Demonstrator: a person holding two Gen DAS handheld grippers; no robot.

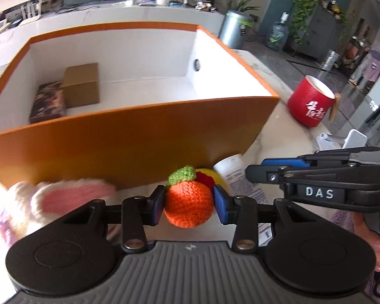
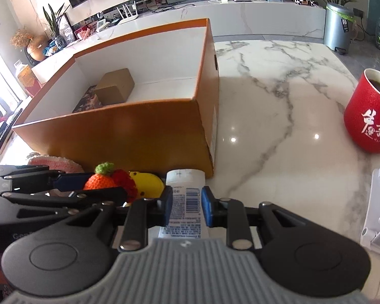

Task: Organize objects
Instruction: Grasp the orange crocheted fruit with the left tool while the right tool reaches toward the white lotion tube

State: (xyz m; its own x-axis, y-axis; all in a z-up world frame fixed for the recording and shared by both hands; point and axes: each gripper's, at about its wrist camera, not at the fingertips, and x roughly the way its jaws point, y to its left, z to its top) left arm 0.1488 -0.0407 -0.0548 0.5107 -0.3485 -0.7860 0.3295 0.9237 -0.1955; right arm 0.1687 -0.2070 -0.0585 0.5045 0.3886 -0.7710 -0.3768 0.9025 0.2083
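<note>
Pick step: left gripper [image 1: 189, 201] pinches the crocheted orange [image 1: 188, 204], right gripper [image 2: 186, 202] narrowly clamps the white tube [image 2: 186, 197] (both low before the orange box [image 2: 129, 136]), next lift over its wall.

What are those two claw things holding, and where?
Left gripper pinches the crocheted orange across its sides; right gripper pinches the white tube across its middle.

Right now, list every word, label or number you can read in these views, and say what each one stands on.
"DAS": white letters on the right gripper, seen from the left wrist view.
White brush-style characters on the red mug: visible, but I cannot read them reliably.
Printed text and a barcode on the white tube: too small to read.
Partial embossed lettering on the left gripper body at the picture's left edge: cut off, unreadable.
</note>
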